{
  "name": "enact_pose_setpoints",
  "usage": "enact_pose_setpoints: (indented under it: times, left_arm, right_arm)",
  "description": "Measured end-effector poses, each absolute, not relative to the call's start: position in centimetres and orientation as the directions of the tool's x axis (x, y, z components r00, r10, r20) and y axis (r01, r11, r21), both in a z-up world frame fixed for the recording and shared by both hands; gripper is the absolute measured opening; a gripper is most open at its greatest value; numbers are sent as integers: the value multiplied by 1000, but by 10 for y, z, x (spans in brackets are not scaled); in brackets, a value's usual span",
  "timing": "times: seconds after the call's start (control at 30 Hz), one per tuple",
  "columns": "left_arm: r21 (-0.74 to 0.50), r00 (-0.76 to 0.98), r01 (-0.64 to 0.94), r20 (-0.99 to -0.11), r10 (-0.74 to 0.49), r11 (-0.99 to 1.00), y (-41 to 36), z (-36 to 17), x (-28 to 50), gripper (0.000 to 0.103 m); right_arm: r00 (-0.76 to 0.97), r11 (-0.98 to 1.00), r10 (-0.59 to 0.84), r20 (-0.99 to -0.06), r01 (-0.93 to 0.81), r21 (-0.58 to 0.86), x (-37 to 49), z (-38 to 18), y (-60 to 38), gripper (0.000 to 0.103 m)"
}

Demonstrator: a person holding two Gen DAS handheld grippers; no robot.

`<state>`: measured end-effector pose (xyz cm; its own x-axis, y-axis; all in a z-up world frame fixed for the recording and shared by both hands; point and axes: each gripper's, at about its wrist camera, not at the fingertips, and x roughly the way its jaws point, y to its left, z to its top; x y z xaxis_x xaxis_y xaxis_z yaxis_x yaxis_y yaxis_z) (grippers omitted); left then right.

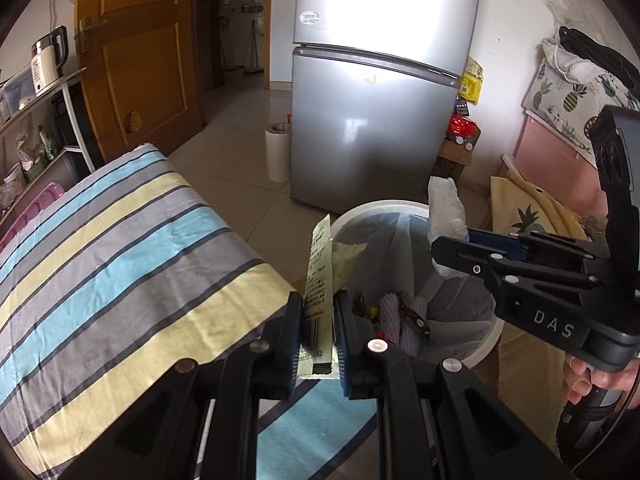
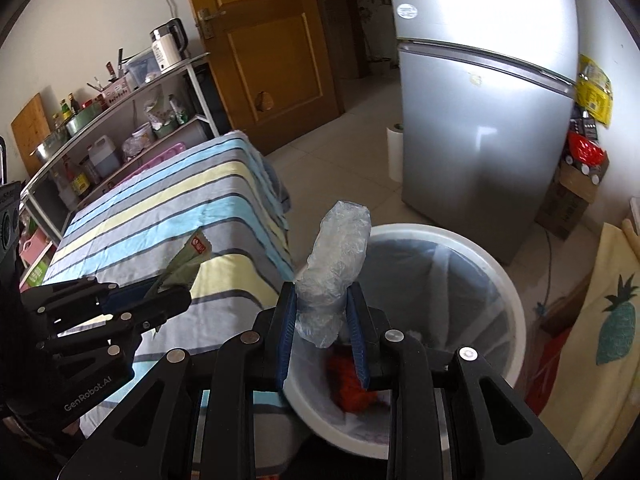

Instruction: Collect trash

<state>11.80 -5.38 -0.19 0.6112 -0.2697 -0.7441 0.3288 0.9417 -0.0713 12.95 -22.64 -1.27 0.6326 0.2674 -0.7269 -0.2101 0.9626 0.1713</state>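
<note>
Left tongs (image 1: 318, 320) clamp a flat wrapper (image 1: 319, 276); right tongs (image 2: 322, 316) pinch crumpled plastic (image 2: 338, 252), both poised near the lined bin (image 2: 508, 280), likely for dropping in.

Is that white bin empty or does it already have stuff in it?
Partly filled: the lined white bin holds white foam netting and something red at the bottom.

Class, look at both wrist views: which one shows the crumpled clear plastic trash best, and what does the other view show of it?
The right wrist view: the crumpled clear plastic sits close and central, pinched in the right tongs above the bin. The left wrist view shows it only from the side, smaller and whitish.
</note>
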Motion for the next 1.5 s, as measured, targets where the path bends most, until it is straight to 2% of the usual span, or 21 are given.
enact_pose_setpoints:
  times: [0.3,0.63,0.67,0.73,0.77,0.8,0.83,0.87,1.17,1.5]
  left_arm:
    - [-54,556,420,-774,-304,906,-117,-17,133,17]
    - [-86,497,419,-811,-308,904,-133,-37,147,17]
    - [-84,497,419,-812,-306,904,-133,-38,148,20]
    - [-88,491,417,-815,-306,905,-132,-39,149,33]
    - [-91,493,413,-814,-306,906,-132,-39,150,46]
    - [-90,498,409,-812,-305,908,-131,-39,149,50]
    - [-87,500,411,-810,-305,908,-131,-39,148,50]
    - [-85,502,411,-810,-304,907,-131,-39,148,51]
    - [-63,541,383,-793,-279,922,-123,-34,140,63]
    - [-15,655,324,-717,-236,946,-105,-12,107,69]
  right_arm:
    - [580,986,169,-797,-99,137,141,-50,-278,26]
    - [515,994,105,-851,-55,89,153,-79,-289,27]
    - [514,995,99,-852,-53,83,154,-80,-289,27]
    - [515,997,81,-854,-44,69,154,-82,-289,30]
    - [516,997,74,-853,-40,62,154,-83,-289,36]
    - [519,998,70,-852,-35,60,155,-83,-289,39]
    - [521,998,70,-850,-30,64,154,-84,-291,46]
    - [523,997,72,-849,-26,69,154,-84,-292,47]
    - [546,996,67,-835,18,92,142,-79,-295,47]
    - [652,994,29,-758,63,92,95,-44,-285,47]
